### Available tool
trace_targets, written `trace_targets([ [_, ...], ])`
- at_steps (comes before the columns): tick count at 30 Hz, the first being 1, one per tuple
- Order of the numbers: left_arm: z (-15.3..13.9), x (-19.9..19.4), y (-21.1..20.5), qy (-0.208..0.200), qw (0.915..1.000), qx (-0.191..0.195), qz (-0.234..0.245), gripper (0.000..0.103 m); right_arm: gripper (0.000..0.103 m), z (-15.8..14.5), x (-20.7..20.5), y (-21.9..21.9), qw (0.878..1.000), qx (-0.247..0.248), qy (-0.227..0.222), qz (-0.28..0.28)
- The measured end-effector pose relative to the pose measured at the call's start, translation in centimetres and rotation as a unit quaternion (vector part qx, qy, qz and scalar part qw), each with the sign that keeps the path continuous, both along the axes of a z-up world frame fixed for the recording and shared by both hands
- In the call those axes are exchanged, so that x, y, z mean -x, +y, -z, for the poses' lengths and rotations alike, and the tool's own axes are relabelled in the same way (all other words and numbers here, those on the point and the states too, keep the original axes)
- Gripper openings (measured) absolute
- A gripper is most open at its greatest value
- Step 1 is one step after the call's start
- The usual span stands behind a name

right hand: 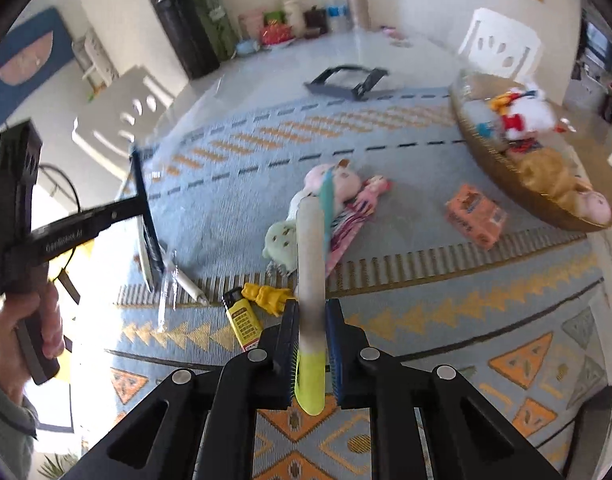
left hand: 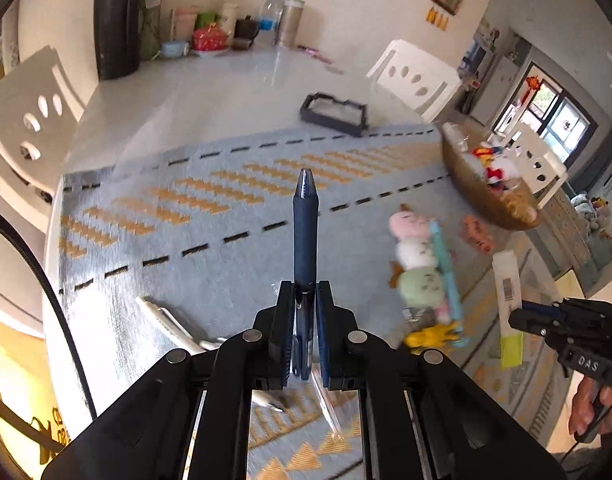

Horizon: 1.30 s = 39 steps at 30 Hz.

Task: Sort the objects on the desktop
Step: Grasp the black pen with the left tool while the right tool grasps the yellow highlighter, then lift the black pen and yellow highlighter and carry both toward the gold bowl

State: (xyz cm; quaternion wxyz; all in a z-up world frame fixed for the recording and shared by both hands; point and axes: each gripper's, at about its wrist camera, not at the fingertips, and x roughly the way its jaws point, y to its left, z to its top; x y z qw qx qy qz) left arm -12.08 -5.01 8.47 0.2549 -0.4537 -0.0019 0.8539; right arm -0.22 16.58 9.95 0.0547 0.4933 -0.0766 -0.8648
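My left gripper [left hand: 305,292] is shut on a dark blue pen [left hand: 305,232], held tip forward above the patterned mat [left hand: 210,216]. It also shows at the left of the right wrist view [right hand: 144,216]. My right gripper [right hand: 311,308] is shut on a white tube with a yellow-green cap [right hand: 311,280]; in the left wrist view the tube [left hand: 507,296] is at the right. A dark blue tray [left hand: 335,113] lies on the table beyond the mat. A woven basket [right hand: 506,168] holds plush toys at the right.
On the mat lie a pastel plush string [right hand: 306,216], a teal pen [left hand: 446,276], a yellow lighter [right hand: 244,320], a yellow toy [right hand: 266,296], an orange packet [right hand: 474,216] and a white pen [left hand: 166,318]. Bottles and jars [left hand: 266,20] stand at the far table edge. White chairs [left hand: 30,120] flank the table.
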Motion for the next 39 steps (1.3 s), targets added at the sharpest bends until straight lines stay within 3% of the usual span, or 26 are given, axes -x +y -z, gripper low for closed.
trace_targets([
  [8,-4.2,-2.3,3.0,0.039,0.9989,-0.02,0.017,0.008,0.013,-3.1,-2.7,4.1,0.998,0.015,0.032,0.043],
  [20,-9.0,-4.4,10.8,0.089,0.9932,-0.041,0.062,0.008,0.013,-6.7,-5.6,11.0,0.993,0.01,0.073,0.094],
  [24,-8.0,-4.0,12.9,0.082,0.9949,-0.015,0.057,0.008,0.013,-7.1,-5.2,13.3,0.993,0.003,0.075,0.096],
  [26,-6.7,-3.2,12.8,0.055,0.9971,-0.02,0.049,0.008,0.013,-7.0,-5.0,14.2,0.993,0.009,0.071,0.092],
  [33,-1.8,2.9,15.0,-0.007,0.9981,0.038,0.047,0.016,0.013,-5.0,-4.6,16.0,0.996,0.027,0.037,0.078],
  [35,-1.2,4.5,16.3,-0.006,0.9968,0.051,0.061,0.021,0.013,-4.3,-4.4,16.2,0.997,0.033,0.025,0.072],
  [37,-0.1,6.6,18.2,-0.014,0.9928,0.078,0.09,0.036,0.013,-3.8,-4.1,16.4,0.997,0.042,0.015,0.068],
  [39,1.4,8.9,20.1,-0.018,0.9857,0.119,0.118,0.037,0.013,-3.4,-3.8,16.3,0.997,0.047,0.007,0.062],
])
